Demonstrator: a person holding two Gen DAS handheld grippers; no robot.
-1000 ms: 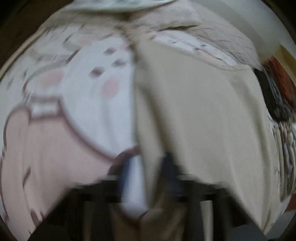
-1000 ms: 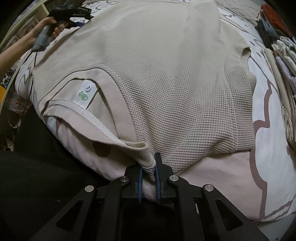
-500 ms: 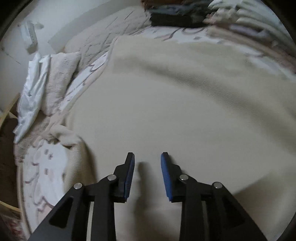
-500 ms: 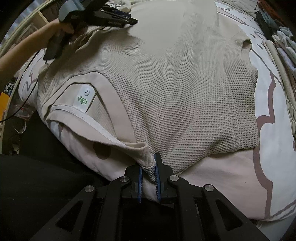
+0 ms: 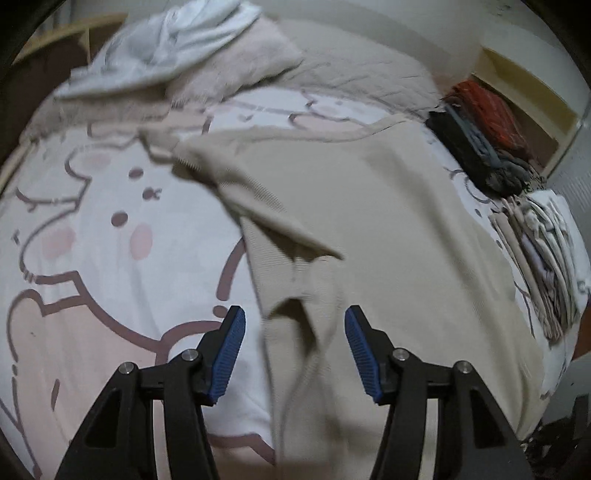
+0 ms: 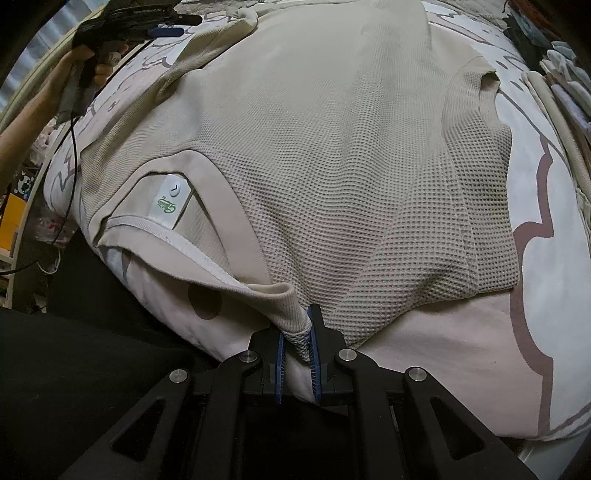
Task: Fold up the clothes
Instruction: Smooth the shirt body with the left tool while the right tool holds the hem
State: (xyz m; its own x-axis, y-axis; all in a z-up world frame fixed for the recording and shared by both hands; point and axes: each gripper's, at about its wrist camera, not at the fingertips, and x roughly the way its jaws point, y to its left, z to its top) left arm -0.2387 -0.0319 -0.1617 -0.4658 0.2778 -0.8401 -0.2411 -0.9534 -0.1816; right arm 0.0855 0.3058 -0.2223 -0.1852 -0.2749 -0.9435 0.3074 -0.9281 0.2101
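Observation:
A beige waffle-knit shirt [image 6: 332, 166] lies spread on the bed, its collar with a white label [image 6: 170, 199] at the near left. My right gripper [image 6: 297, 328] is shut on the shirt's shoulder edge by the collar. In the left wrist view the same shirt [image 5: 388, 229] lies with a sleeve folded over it. My left gripper [image 5: 294, 325] hovers above its left edge, jaws opening, with nothing pinched between the blue pads [image 5: 229, 350]. In the right wrist view the left gripper [image 6: 133, 22] shows far off at the upper left, held in a hand.
The bed has a white and pink cartoon-print sheet [image 5: 92, 240]. Stacks of folded clothes [image 5: 546, 251] and dark and red garments [image 5: 480, 125] line the right side. A fuzzy pillow [image 5: 236, 74] with white cloth lies at the head. A black cable [image 6: 70, 155] hangs at the left.
My left gripper let go of the shirt, opened, and pulled back up and to the left of it. The right gripper kept its grip and barely moved.

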